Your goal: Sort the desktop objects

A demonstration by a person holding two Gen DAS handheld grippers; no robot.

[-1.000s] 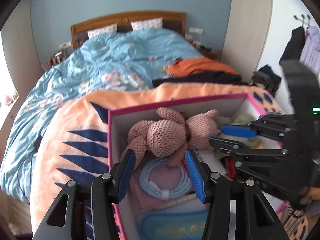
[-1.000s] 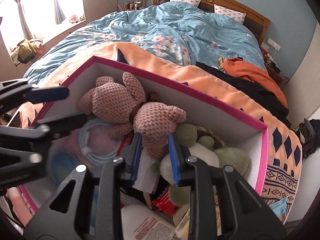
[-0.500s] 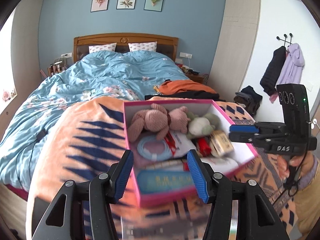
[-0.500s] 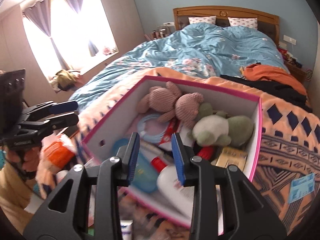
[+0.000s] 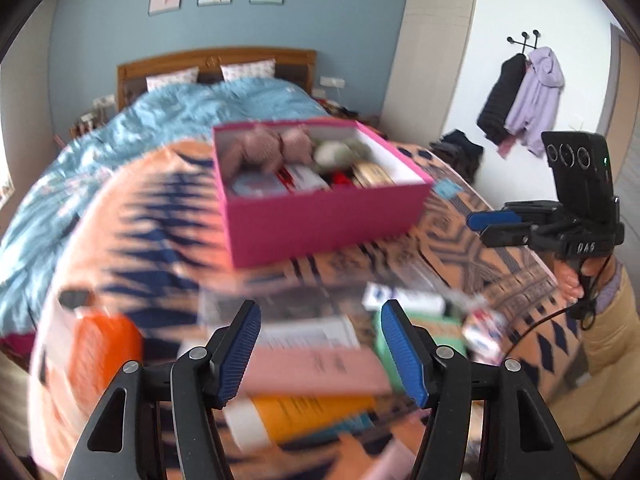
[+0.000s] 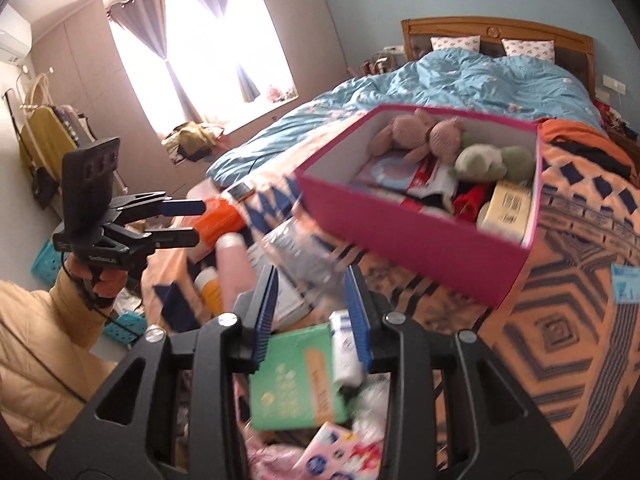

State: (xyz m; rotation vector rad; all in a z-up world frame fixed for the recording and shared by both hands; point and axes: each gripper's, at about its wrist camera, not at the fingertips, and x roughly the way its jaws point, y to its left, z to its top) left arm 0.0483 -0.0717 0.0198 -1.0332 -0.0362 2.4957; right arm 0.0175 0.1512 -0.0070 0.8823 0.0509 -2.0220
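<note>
A: Pink cardboard box [image 5: 324,216] is sitting on the orange patterned blanket [image 6: 560,312], with a pink knitted plush bear [image 6: 420,136] lying inside.
B: And the left hand-held gripper [image 5: 320,344]?
A: Its jaws are opening, nothing between them, hovering over blurred clutter.
B: The right hand-held gripper [image 6: 312,316]?
A: It is standing narrowly apart, empty, above a green rectangular packet [image 6: 296,376].

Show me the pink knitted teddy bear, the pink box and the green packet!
pink knitted teddy bear [image 6: 424,136], right wrist view, its body.
pink box [image 5: 320,220], left wrist view, front wall.
green packet [image 6: 292,380], right wrist view, its face.
</note>
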